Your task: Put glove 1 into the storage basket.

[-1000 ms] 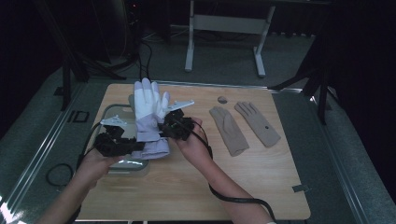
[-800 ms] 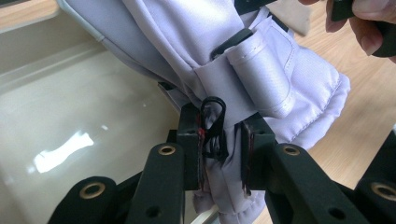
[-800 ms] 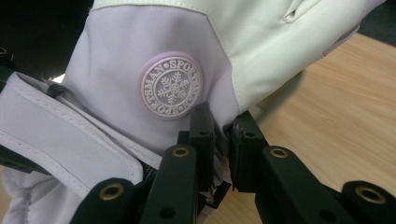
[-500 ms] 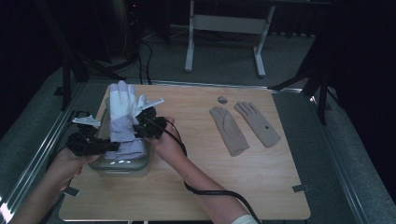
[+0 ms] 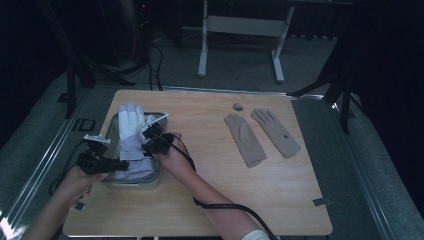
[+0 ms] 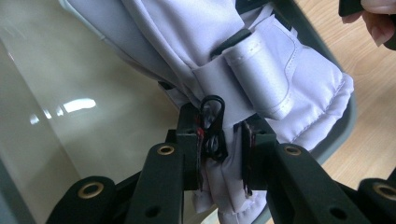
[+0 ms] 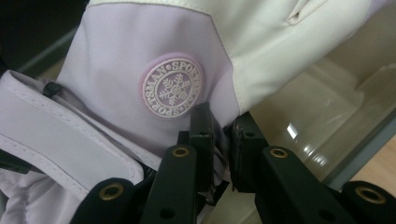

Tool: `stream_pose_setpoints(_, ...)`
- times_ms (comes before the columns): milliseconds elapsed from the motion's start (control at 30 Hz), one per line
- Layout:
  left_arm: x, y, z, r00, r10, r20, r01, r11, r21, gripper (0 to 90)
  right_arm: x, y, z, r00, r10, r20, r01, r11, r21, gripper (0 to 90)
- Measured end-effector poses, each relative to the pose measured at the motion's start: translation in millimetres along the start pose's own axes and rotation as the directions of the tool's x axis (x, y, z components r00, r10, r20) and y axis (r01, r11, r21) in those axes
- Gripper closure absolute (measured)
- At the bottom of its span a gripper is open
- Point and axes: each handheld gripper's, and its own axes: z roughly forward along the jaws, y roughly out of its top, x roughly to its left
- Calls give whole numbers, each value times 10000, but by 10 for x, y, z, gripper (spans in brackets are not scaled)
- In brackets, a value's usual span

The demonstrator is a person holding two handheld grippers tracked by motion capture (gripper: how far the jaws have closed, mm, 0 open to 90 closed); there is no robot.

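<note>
Over the grey tray [image 5: 159, 176]: lavender ski glove [image 5: 131, 132] pinched at opposite cuff edges, left gripper [image 6: 223, 154] and right gripper [image 7: 219, 140] both clenched on fabric. Held spread and level (likely for lowering flat inside).

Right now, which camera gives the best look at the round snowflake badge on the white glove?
The right gripper view: the badge is close and sharp on the glove. The left gripper view shows the glove's cuff; the high view shows the whole glove, too small for detail.
</note>
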Motion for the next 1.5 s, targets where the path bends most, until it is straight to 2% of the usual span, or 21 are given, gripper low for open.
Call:
stream_pose_setpoints(133,22,-21,50,9998,-75,169,74,9999,80,706,-45,-35,60,9996,228,-173,-221,9990,381,813)
stream_pose_setpoints(300,36,-26,116,9987,-492,103,489,9985,251,658,-97,-37,106,9993,285,-255,-266,9969,737,810)
stream_pose_setpoints(400,21,-8,153,9989,-418,-188,427,9979,496,631,-96,-34,150,9992,356,-162,-339,9948,956,808)
stream_pose_setpoints(500,-23,6,191,9969,-175,-766,233,9968,758,605,-83,-28,185,9997,258,-4,-256,9938,1083,806)
stream_pose_setpoints(567,-46,12,213,9950,-20,-997,115,9954,953,598,-76,-22,217,9997,246,40,-249,9908,1329,795)
stream_pose_setpoints(633,-52,16,222,9940,15,-1098,99,9947,1026,594,-74,-18,230,9998,199,91,-210,9897,1413,780)
stream_pose_setpoints(733,-55,14,218,9932,-15,-1164,130,9951,983,578,-60,-8,221,9997,113,203,-140,9904,1378,688)
stream_pose_setpoints(767,-71,8,214,9919,-26,-1274,135,9963,844,569,-55,-4,214,9998,26,202,-53,9908,1351,652)
stream_pose_setpoints(800,-73,8,210,9909,-112,-1341,220,9966,792,527,-59,5,177,9996,-255,73,246,9940,1063,554)
stream_pose_setpoints(867,-78,6,209,9891,-131,-1469,245,9968,762,512,-63,22,145,9991,-427,77,418,9953,879,467)
stream_pose_setpoints(900,-91,3,206,9844,-21,-1758,147,9974,704,471,-69,30,129,9990,-456,12,453,9955,836,438)
stream_pose_setpoints(933,-97,1,199,9828,-17,-1849,140,9978,652,435,-77,41,99,9992,-390,-95,396,9964,748,432)
stream_pose_setpoints(1000,-105,-11,170,9849,-64,-1730,133,9992,383,425,-83,46,48,9982,-593,-12,593,9970,503,368)
stream_pose_setpoints(1033,-114,-18,135,9827,-55,-1852,92,9998,189,423,-93,46,30,9978,-664,-70,666,9970,393,363)
stream_pose_setpoints(1067,-122,-22,107,9824,-63,-1865,66,10000,11,423,-107,49,-9,9986,-497,-199,501,9986,176,339)
stream_pose_setpoints(1100,-137,-25,46,9824,-182,-1861,113,9992,-380,423,-115,51,-30,9986,-452,-272,452,9990,21,302)
stream_pose_setpoints(1200,-176,-28,-51,9818,-267,-1880,79,9949,-1002,423,-130,59,-104,9932,-682,-941,678,9977,-76,199)
stream_pose_setpoints(1233,-195,-30,-74,9825,-267,-1845,49,9930,-1178,429,-127,59,-121,9916,-784,-1028,776,9969,-126,181)
stream_pose_setpoints(1300,-249,-36,-94,9825,-214,-1848,-56,9895,-1444,448,-121,54,-153,9915,-936,-904,922,9956,-188,187)
stream_pose_setpoints(1367,-313,-43,-91,9857,-177,-1676,-105,9860,-1663,449,-117,48,-193,9887,-1127,-984,1117,9936,-154,162)
stream_pose_setpoints(1500,-465,-44,-70,9873,106,-1587,-421,9797,-1962,454,-132,8,-304,9865,-1338,-948,1293,9902,-522,159)
